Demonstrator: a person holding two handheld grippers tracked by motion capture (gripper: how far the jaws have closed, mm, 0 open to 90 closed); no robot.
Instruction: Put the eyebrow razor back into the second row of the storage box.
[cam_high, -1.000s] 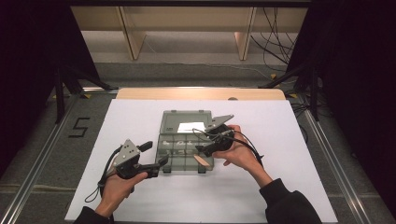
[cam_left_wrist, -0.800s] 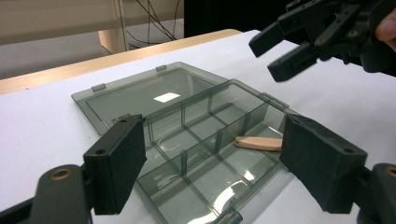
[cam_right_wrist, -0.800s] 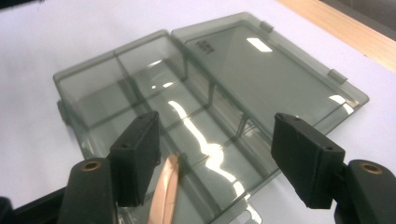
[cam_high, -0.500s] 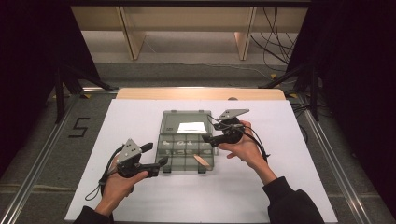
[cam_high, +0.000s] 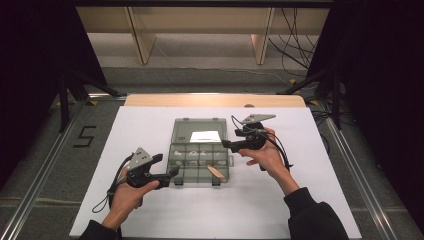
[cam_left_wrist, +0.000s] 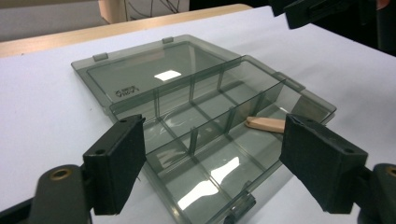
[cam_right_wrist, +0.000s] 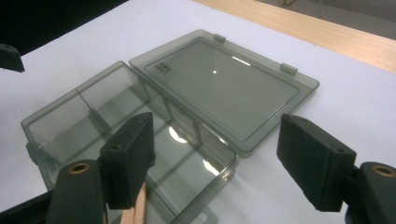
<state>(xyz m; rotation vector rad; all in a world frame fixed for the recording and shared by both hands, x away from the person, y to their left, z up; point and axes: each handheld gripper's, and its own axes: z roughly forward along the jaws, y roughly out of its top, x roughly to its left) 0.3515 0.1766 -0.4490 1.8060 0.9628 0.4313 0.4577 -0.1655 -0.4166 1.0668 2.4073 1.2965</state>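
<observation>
- Comparing this moment with the picture taken 1 second earlier, the right gripper (cam_high: 226, 145) had drawn back from the front right part of the box (cam_high: 200, 161) and stood at its right edge, jaws spread wide and empty.
- A wooden stick (cam_high: 216, 171) lay in the box's front right compartment, tilted across it and apart from both grippers; it sat in the same place in the 2 earlier pictures.
- Judged from this, the stick had been placed and let go, so that step looked finished.
- The left gripper (cam_high: 174, 172) was at the front left corner of the box, much as before, jaws wide and holding nothing; whether it touched the wall could not be told.
- The lid (cam_high: 199, 130) lay flat on the white table (cam_high: 150, 125), hinged to the far side of the box.
- The other compartments appeared empty in both gripper views.
- Likely remaining work: closing the lid, or fetching another item.
</observation>
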